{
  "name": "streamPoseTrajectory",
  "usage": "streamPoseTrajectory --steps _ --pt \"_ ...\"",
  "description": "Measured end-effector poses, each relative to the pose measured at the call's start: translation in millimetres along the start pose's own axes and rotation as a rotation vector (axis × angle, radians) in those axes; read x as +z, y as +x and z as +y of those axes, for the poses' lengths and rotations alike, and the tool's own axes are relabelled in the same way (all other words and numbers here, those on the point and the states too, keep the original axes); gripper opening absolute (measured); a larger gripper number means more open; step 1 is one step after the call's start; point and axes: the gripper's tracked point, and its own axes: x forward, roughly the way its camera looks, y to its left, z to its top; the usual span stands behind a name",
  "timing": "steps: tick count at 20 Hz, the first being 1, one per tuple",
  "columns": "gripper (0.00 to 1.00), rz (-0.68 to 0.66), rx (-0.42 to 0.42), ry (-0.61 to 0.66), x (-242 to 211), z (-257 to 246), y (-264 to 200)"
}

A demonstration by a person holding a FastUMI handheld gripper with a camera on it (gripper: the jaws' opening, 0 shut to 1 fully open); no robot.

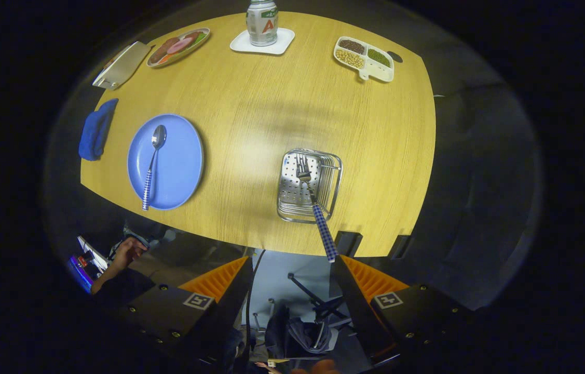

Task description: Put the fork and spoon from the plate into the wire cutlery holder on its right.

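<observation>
Wire cutlery holder already has the fork leaning out over its near rim, spoon on the plate, tool wide and empty: bumping the handle could tip the fork out.

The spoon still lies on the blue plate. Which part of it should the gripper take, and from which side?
Probably the checked handle end of the spoon: it juts past the rim of the plate on the side nearest the gripper, so the fingers, now open, can close across it from above. The bowl lies flat mid-plate, harder to pinch. The fork is already in the holder.
</observation>
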Motion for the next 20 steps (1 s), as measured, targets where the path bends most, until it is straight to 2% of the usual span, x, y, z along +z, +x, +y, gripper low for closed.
streamPoseTrajectory --steps 7,20 --pt "0.96 -0.016 0.046 -0.045 1 67 9" --pt "0.96 -0.004 0.129 -0.144 39 168 36"
